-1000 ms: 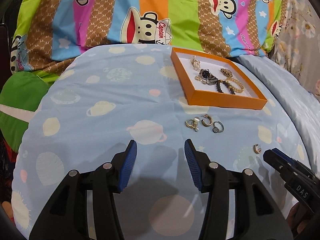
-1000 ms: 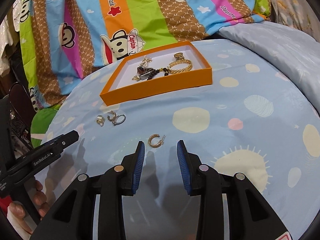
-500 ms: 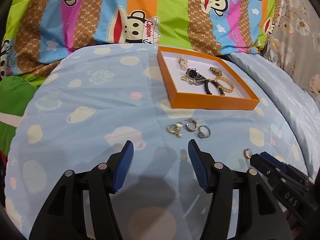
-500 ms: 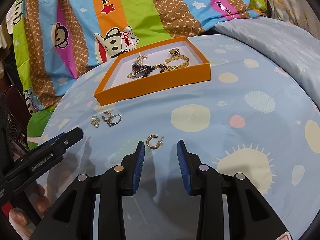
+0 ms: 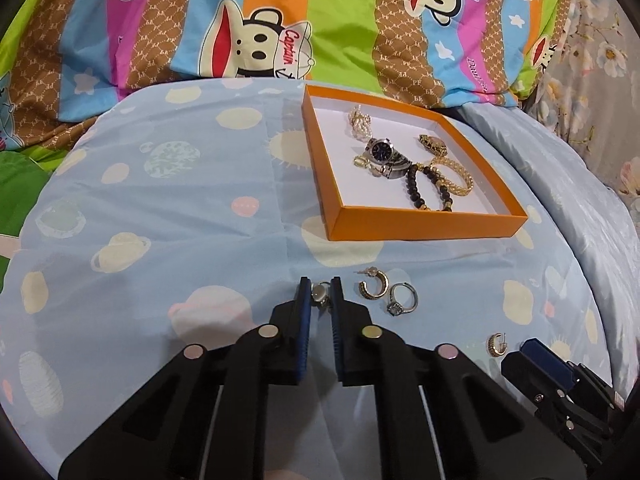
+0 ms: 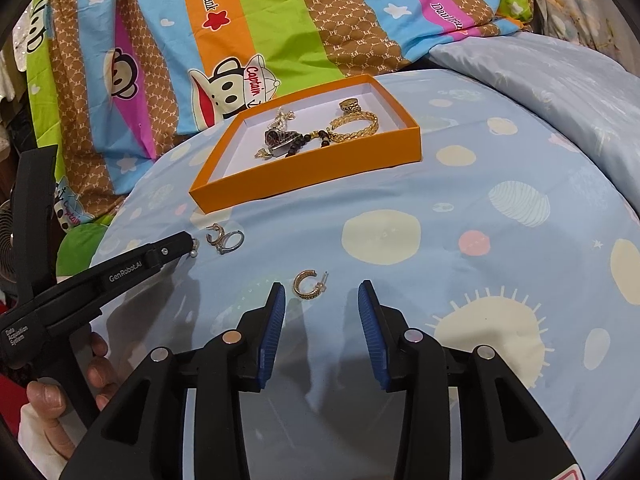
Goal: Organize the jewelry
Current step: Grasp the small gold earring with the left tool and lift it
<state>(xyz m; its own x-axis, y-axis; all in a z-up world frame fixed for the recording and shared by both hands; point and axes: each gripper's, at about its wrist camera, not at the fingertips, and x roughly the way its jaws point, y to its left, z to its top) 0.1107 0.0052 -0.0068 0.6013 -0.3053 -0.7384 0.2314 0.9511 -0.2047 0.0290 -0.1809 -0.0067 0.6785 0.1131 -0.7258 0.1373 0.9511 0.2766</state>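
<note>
Left gripper (image 5: 321, 294) angled down, clamped on pearl earring (image 5: 320, 293), right gripper (image 6: 322, 300) opening, empty.

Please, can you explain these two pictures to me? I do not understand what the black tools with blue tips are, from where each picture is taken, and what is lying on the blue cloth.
There is no robot here. A person holds a black two-finger gripper in each hand, and a small wide-angle camera on each gripper looks forward along its fingers. So one picture is taken from the left gripper and the other from the right gripper.

On the blue bedsheet stands an orange box that already holds a watch, bracelets and other pieces. In front of the box lie loose pieces: a gold hoop earring, a silver ring and a second gold hoop earring.

The left gripper has shut on a small pearl earring. The right gripper holds nothing; its jaws are opening just behind the second hoop earring.
</note>
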